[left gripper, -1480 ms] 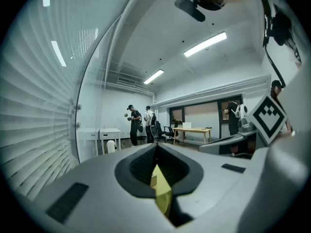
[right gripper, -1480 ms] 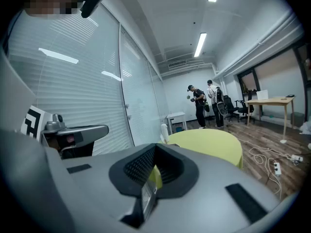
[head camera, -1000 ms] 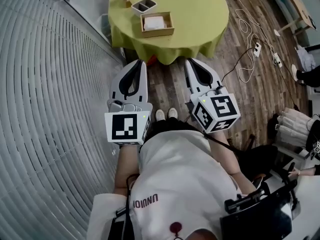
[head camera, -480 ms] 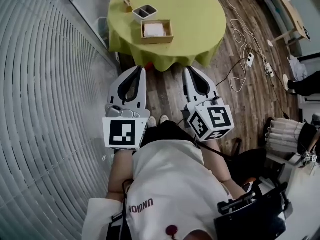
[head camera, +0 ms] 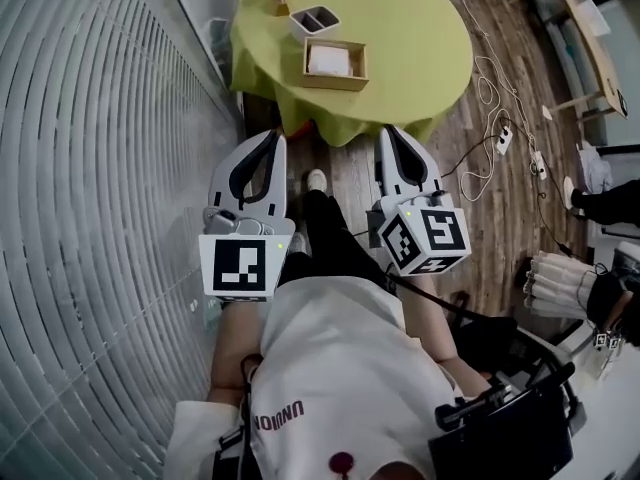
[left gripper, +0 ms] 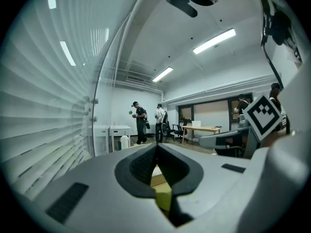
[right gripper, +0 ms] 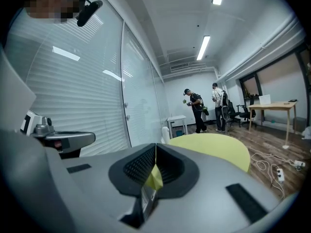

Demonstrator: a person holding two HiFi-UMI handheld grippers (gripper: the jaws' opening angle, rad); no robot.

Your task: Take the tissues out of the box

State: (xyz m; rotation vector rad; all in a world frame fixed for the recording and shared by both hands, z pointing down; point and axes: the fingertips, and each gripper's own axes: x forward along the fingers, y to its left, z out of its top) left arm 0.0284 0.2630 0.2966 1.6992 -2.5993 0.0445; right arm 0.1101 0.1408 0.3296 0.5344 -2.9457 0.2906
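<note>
- Head view showed the left gripper [head camera: 271,138] and the right gripper [head camera: 392,132] held side by side, both aimed at the round counter [head camera: 420,38] in its yellow-green cloth.
- Left gripper view showed its fingers [left gripper: 138,169] pressed together with nothing between them. Right gripper view showed the same of its fingers [right gripper: 138,166], closed and empty.
- The wooden box [head camera: 336,83] sat on the counter ahead of both sets of fingertips and well apart from them, nearer the left pair's line. The white tissues [head camera: 331,59] lay inside it, untouched.
- The step in hand looked like the approach, so nothing had yet been taken out.
- Doing it well probably meant first bringing the box just below the fingers.
- One pair would then spread before descending from above and pinch only the top sheet near its middle.
- The box looked light, so the other pair's fingers could steady its wall to stop it lifting with the sheet.
- Counted: two grippers, one counter, one box, one stack of tissues whose sheets could not be counted.
- One divided tray [head camera: 314,20] with two compartments sat just beyond the box, farther from the fingers.
- Two people [left gripper: 141,123] stood far off beyond the fingers.
</note>
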